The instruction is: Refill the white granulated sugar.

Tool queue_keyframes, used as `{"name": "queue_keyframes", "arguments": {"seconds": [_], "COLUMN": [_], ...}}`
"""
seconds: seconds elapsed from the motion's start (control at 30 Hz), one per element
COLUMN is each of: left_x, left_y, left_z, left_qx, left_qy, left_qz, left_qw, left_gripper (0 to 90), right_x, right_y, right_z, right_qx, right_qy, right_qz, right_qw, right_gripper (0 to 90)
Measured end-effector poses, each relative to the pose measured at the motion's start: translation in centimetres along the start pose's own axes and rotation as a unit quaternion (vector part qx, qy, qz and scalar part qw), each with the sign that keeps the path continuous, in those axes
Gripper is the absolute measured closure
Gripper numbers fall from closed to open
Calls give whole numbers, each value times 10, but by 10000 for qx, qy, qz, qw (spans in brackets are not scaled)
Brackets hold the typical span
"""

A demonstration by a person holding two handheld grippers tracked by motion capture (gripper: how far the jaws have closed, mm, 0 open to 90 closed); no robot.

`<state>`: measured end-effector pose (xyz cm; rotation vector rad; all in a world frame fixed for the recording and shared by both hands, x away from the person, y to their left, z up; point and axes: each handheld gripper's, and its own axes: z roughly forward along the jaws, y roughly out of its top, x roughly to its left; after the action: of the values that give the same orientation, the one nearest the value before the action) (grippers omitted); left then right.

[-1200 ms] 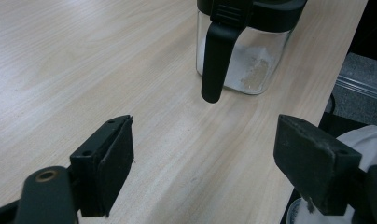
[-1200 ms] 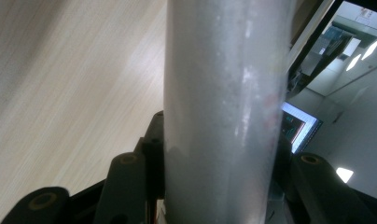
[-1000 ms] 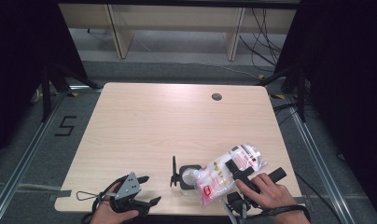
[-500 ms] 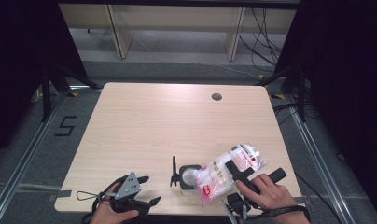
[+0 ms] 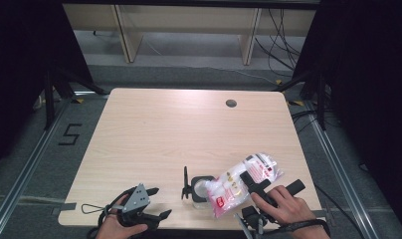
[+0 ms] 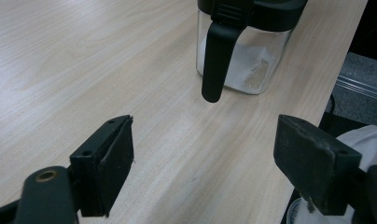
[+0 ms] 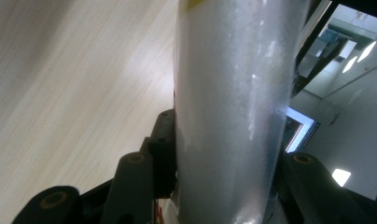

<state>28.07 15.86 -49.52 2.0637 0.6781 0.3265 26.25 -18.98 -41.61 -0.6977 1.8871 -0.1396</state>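
A clear plastic bag (image 5: 235, 183) of white grains with a red label lies tilted in my right gripper (image 5: 268, 183), its lower end over a glass jar (image 5: 201, 189). The jar stands near the table's front edge with its black lid (image 5: 185, 183) flipped up. In the right gripper view the bag (image 7: 233, 93) sits between both jaws of the right gripper (image 7: 224, 154), which have just been closing on it. My left gripper (image 5: 158, 202) rests open at the front left. The left gripper view has the left gripper (image 6: 205, 140) wide open and empty, facing the jar (image 6: 245, 65), which holds some white grains.
The light wooden table (image 5: 164, 134) has a round cable hole (image 5: 231, 103) near its far edge. Its right edge (image 6: 317, 93) runs close beside the jar. Shelving and cables stand on the floor beyond the table.
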Motion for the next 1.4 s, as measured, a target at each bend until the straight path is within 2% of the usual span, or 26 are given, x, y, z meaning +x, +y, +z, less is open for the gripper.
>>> {"name": "queue_keyframes", "arguments": {"seconds": [0.13, 0.17, 0.27, 0.3, 0.37, 0.4, 0.5, 0.57, 0.67, 0.7, 0.73, 0.77, 0.8, 0.83, 0.93, 0.97, 1.03, 1.07, 1.1, 1.17, 1.2, 1.23, 1.3, 1.33, 1.37, 1.4], "left_x": [0, 0, -1, -1, 0, -1, -1, 0, -1, -1, -1, 0, -1, -1, 0, -1, -2, -2, -1, -1, -1, 0, 0, -1, 0, -1], "left_y": [0, 0, 0, 0, 0, 0, 0, 1, 0, 0, 0, 0, 0, 0, 1, 0, 0, 0, 0, 0, 0, 0, 0, 0, 0, 0], "left_z": [0, 0, -1, -1, 0, 0, 0, 0, 0, 0, 0, 0, 0, 0, -1, 0, 0, 0, 0, 0, 0, -1, 0, 0, -1, 0], "left_qx": [-7, -12, 6, 4, -26, -30, -38, -25, -31, -29, -7, 8, -36, -35, -26, -35, -31, -26, -13, 2, 1, 51, -12, 12, 70, 3], "left_qy": [7, 8, 56, 56, 15, 46, 2, 8, 30, 38, 18, 16, 38, 19, 6, -2, 26, -6, 2, 7, 6, 49, 1, 25, 55, 3], "left_qz": [7, 7, 11, 12, 32, 15, -39, 56, -20, 23, -13, 9, -21, 1, 47, 23, -36, -35, -24, -11, -11, 76, 13, 20, 86, -16], "left_qw": [10000, 10000, 10000, 10000, 10000, 10000, 10000, 10000, 10000, 10000, 10000, 10000, 10000, 10000, 10000, 10000, 10000, 10000, 10000, 10000, 10000, 9999, 10000, 10000, 9999, 10000], "left_gripper": [197, 197, 198, 197, 198, 197, 198, 198, 198, 198, 197, 197, 198, 198, 198, 198, 198, 198, 198, 198, 198, 198, 198, 198, 198, 198], "right_x": [1, -1, 0, -2, -2, 0, 0, 0, 0, -1, -3, -4, -1, -4, -5, -3, -2, -1, -3, 0, -3, -2, 0, -1, -1, -2], "right_y": [0, 0, 0, 1, 1, 1, 1, 2, 2, 3, 2, 3, 3, 3, 3, 3, 3, 3, 3, 3, 3, 2, 1, 0, -2, -2], "right_z": [0, 1, -1, 0, -2, -2, -3, -3, -4, -5, -6, -6, -7, -8, -7, -7, -5, -4, -1, 1, 4, 4, 6, 8, 8, 10], "right_qx": [20, -52, 34, -79, -39, 4, 15, 21, 23, 4, 40, -96, 10, 15, 35, 12, -13, 14, -59, 12, -107, -55, -73, -128, -110, -136], "right_qy": [20, -23, 9, -48, -121, -24, -39, -40, -59, -64, -130, -179, -140, -78, -80, -83, -90, -22, -32, 40, 58, 86, 121, 122, 179, 266], "right_qz": [5, -97, -16, -159, -53, 54, 59, 47, 64, 30, -189, -119, 33, -108, -128, 51, 64, 161, -2, 217, 72, 140, 282, 259, 358, 386], "right_qw": [10000, 9999, 10000, 9998, 9999, 10000, 10000, 10000, 10000, 10000, 9997, 9997, 9999, 9999, 9999, 10000, 9999, 9999, 10000, 9998, 9999, 9999, 9995, 9995, 9991, 9988], "right_gripper": [619, 620, 623, 624, 625, 627, 630, 633, 636, 637, 639, 640, 642, 644, 648, 650, 655, 656, 658, 663, 665, 668, 671, 672, 672, 672]}}
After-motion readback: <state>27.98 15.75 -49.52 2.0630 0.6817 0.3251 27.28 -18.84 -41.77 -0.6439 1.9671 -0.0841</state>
